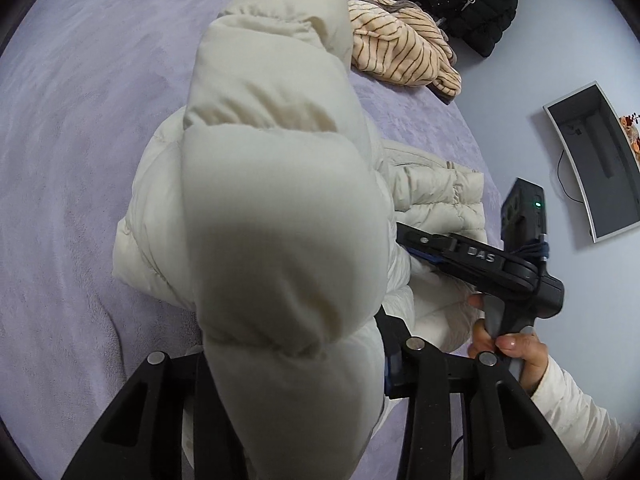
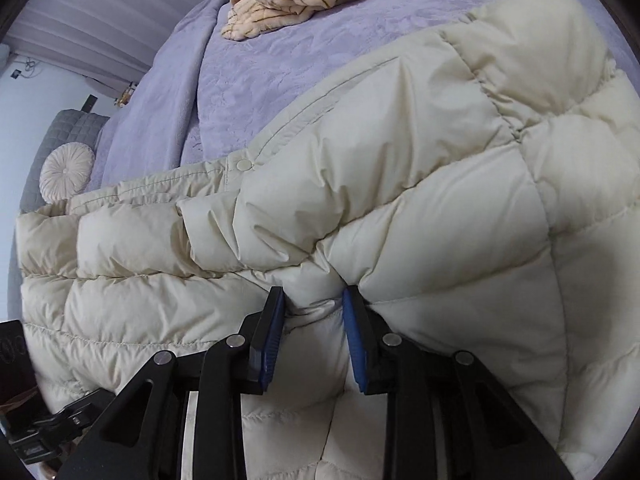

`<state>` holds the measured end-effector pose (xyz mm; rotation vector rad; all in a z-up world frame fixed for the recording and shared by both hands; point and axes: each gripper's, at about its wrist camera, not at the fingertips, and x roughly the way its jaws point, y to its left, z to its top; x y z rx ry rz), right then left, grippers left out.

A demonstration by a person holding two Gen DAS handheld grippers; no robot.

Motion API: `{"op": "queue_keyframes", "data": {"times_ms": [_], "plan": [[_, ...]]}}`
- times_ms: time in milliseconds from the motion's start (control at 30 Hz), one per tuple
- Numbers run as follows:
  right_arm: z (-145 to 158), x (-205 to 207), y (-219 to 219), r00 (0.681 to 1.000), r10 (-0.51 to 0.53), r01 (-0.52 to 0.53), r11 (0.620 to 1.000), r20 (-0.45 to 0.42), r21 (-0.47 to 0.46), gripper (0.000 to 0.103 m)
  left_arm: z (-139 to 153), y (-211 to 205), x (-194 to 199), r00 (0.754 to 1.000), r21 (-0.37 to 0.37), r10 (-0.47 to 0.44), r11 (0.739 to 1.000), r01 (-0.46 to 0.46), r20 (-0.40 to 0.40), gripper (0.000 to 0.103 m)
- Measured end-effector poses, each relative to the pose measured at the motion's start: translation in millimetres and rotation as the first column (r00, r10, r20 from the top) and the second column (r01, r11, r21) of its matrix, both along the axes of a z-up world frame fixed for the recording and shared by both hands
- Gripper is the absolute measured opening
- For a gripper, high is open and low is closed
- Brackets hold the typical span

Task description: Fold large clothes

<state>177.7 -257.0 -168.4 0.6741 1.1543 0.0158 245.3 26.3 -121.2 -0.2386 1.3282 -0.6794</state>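
A cream puffer jacket (image 2: 400, 200) lies spread on the lilac bed cover (image 2: 248, 72). In the left wrist view one sleeve (image 1: 280, 220) is lifted off the bed and fills the middle of the picture. My left gripper (image 1: 296, 360) is shut on it, its fingers mostly hidden by the padding. The jacket's body (image 1: 436, 192) stays on the bed behind. My right gripper (image 2: 314, 304) is shut on a bunched fold of the body, the blue pads (image 2: 356, 336) pressing from both sides. It also shows as the right gripper (image 1: 412, 246), held by a hand (image 1: 516, 348).
A beige striped garment (image 1: 400, 52) lies further up the bed, and a black jacket (image 1: 472, 0) lies off the bed beyond it. A white-framed screen (image 1: 592, 160) is off to the right. A round cushion (image 2: 66, 170) rests against grey padding at the bed's far end.
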Motion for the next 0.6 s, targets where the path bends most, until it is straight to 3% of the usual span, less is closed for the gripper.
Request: {"op": "queue_keyframes", "data": {"times_ms": [200,333,400,533,600], "plan": [[28.9,-33.5,-22.4,0.990,-0.060,0.043,0.991,0.128,0.129,0.032,-1.8,-6.1,0.1,1.000,0.045,-0.005,0.999,0.005,0.009,0.043],[32.0,-8.2,-12.6,0.978,-0.060,0.015,0.975,0.198,0.220,0.032,-0.3,-10.6,-2.1,1.000,0.058,0.002,0.998,-0.002,0.010,0.043],[14.1,12.4,-6.3,0.985,-0.066,0.025,0.968,0.159,0.248,0.031,2.4,-13.2,-3.3,1.000,0.054,0.000,0.999,0.000,0.015,0.043],[-39.3,45.8,-1.0,0.995,-0.101,0.099,0.968,-0.002,0.231,0.006,4.8,-15.2,-2.1,1.000,0.056,0.002,0.998,-0.003,0.025,0.043],[-43.5,48.3,-1.0,0.995,-0.099,0.100,0.964,-0.017,0.246,0.006,5.0,-15.6,-1.0,1.000,0.052,0.006,0.999,-0.007,0.020,0.043]]}}
